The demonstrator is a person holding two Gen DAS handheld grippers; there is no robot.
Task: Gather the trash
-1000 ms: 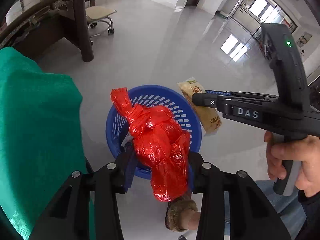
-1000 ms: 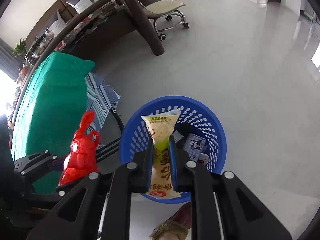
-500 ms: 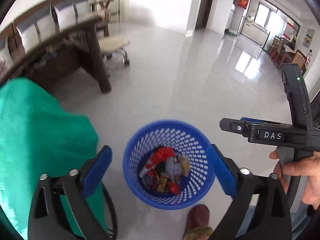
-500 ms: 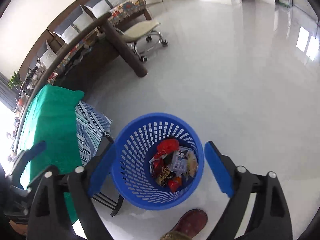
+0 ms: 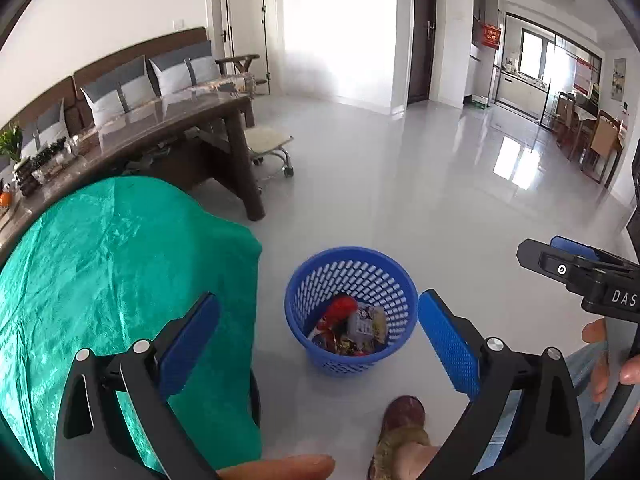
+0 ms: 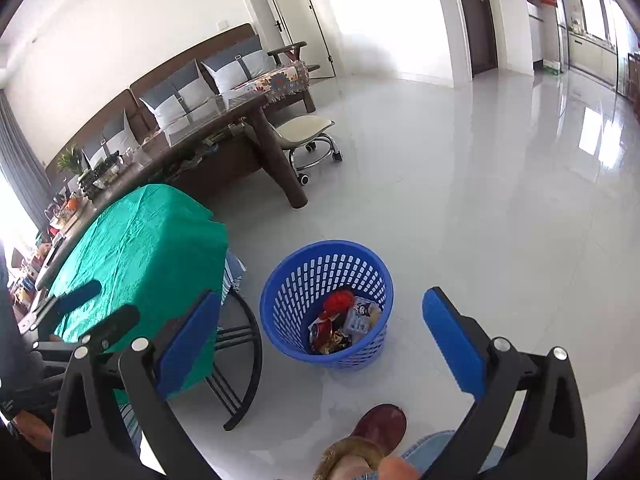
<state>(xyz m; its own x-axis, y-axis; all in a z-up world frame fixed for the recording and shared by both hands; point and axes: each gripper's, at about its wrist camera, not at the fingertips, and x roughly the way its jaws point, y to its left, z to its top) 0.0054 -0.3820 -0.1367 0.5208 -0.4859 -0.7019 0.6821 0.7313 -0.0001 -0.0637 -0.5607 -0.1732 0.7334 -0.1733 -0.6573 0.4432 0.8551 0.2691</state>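
A blue mesh basket [image 5: 348, 264] [image 6: 326, 250] stands on the pale floor with trash in it. A red plastic bag [image 5: 340, 308] [image 6: 338, 300] and a snack packet [image 5: 378, 320] [image 6: 372, 312] lie on top of other wrappers. My left gripper [image 5: 318, 308] hangs high above and short of the basket, open, with nothing between its blue pads. My right gripper [image 6: 322, 300] is beside it at about the same height, also open with nothing in it. In the left wrist view the right gripper's side shows at the right edge.
A table under a green cloth [image 5: 100, 260] [image 6: 136, 248] stands left of the basket on black legs [image 6: 240, 340]. Behind it are a long dark wooden table [image 5: 180, 120], a wheeled stool [image 6: 308, 132] and a sofa. The person's shoe [image 5: 402, 412] is just before the basket.
Both grippers opened over the basket: the red bag left the left one, the snack packet the right one, and both now lie inside. Both grippers then rose and drew back.
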